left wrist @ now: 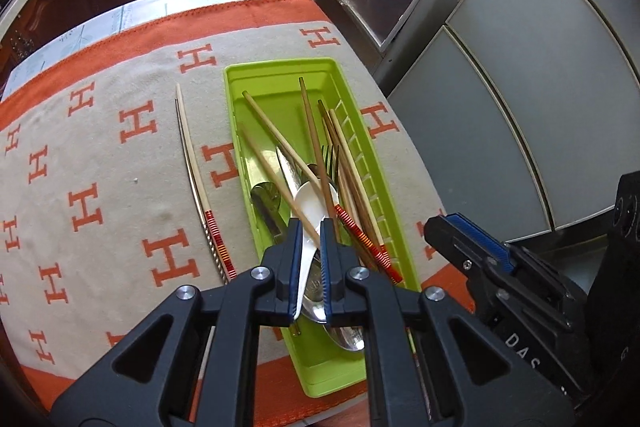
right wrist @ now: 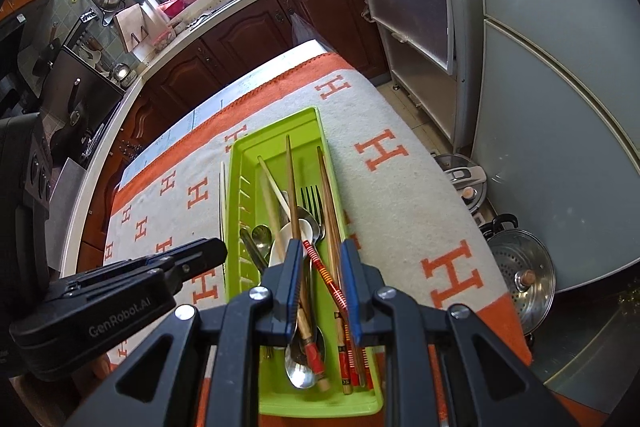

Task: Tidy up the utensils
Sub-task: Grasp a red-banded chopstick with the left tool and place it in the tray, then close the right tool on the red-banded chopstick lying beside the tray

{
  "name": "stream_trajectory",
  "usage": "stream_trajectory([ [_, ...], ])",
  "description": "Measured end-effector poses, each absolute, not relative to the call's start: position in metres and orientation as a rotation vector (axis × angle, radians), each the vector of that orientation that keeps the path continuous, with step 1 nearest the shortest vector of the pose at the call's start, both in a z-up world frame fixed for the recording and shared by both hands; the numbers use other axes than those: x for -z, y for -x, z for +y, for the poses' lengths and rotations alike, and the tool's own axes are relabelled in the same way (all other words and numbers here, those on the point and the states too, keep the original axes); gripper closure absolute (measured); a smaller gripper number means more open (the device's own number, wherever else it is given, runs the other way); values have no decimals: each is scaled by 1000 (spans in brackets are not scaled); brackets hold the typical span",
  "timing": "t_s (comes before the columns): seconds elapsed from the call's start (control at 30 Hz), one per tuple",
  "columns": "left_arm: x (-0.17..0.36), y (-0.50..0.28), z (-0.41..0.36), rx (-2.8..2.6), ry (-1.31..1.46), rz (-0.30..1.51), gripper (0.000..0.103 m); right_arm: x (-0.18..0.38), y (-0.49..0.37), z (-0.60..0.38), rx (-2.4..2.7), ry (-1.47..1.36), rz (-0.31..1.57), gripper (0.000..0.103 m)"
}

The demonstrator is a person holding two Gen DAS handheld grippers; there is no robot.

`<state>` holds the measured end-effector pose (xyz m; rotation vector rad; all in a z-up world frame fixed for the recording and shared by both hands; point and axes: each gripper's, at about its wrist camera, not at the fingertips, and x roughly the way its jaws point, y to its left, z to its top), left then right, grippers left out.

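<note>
Chopsticks [left wrist: 276,143], metal spoons [right wrist: 298,367], a fork [right wrist: 314,201] and a white spoon [left wrist: 308,211] are lying jumbled in the green tray [left wrist: 276,75], right beneath both sets of jaws. Left gripper [left wrist: 311,227] is hovering nearly closed, pinching nothing. Right gripper [right wrist: 322,247] is hanging slightly parted, gripping nothing I can see. Beside the tray, left of the left jaws, one chopstick pair [left wrist: 196,179] is resting on the H-patterned cloth [left wrist: 100,147].

A lime-green utensil tray [left wrist: 276,75] is sitting on a beige blanket [left wrist: 120,163] showing orange H letters and an orange border. Red-and-gold striped chopsticks [left wrist: 362,241] are lying beside a white spoon [left wrist: 310,205]; blue pads [right wrist: 350,283] are lining black fingers.
</note>
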<state>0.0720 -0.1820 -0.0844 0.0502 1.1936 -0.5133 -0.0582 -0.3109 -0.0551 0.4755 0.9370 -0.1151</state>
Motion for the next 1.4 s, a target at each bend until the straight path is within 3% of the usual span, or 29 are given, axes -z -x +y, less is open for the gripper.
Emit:
stream_trajectory([
  [0.27,69,-68,-145,456,-66,1130,75,50,60,-300,88,-452,935,84],
  [0.43,60,-64,-116,408,-85,1082,72,45,61,-287,63,-431,939,84],
  [0.57,51,-59,-93,366,-100,1031,64,44,58,-274,39,-414,949,84],
  [0.8,35,-58,-53,285,-110,951,61,45,42,-247,-44,-398,987,84],
  [0.9,32,-59,-40,259,-117,927,50,45,29,-235,-75,-389,1011,84],
  [1.4,98,-104,12,149,-67,1038,47,93,-72,-173,-42,-221,1265,84],
])
